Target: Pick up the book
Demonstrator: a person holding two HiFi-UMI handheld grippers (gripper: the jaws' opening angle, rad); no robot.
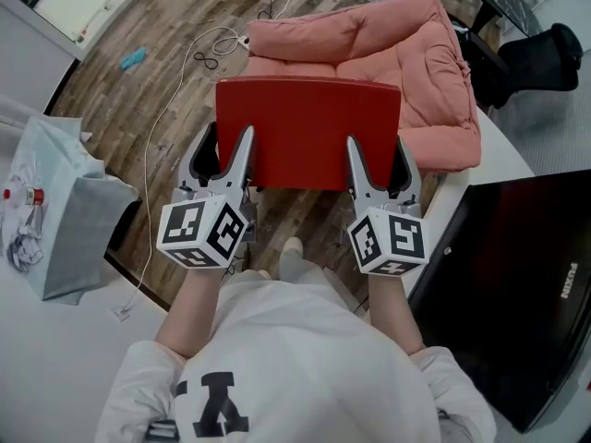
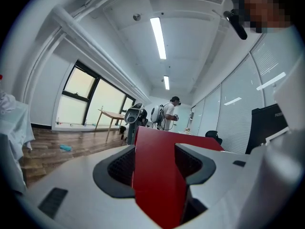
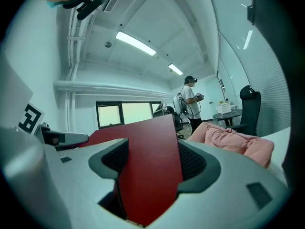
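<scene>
Left gripper (image 1: 226,144) and right gripper (image 1: 377,151) each clamp the red book (image 1: 309,123) mid-frame, pink cushion (image 1: 406,53) upper right.

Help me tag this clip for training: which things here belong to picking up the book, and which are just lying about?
Part of the job:
- red book, held up in the air
- left gripper, shut on its left edge
- right gripper, shut on its right edge

Just lying about:
- pink cushion
- black screen
- office chair
- person in the background
</scene>
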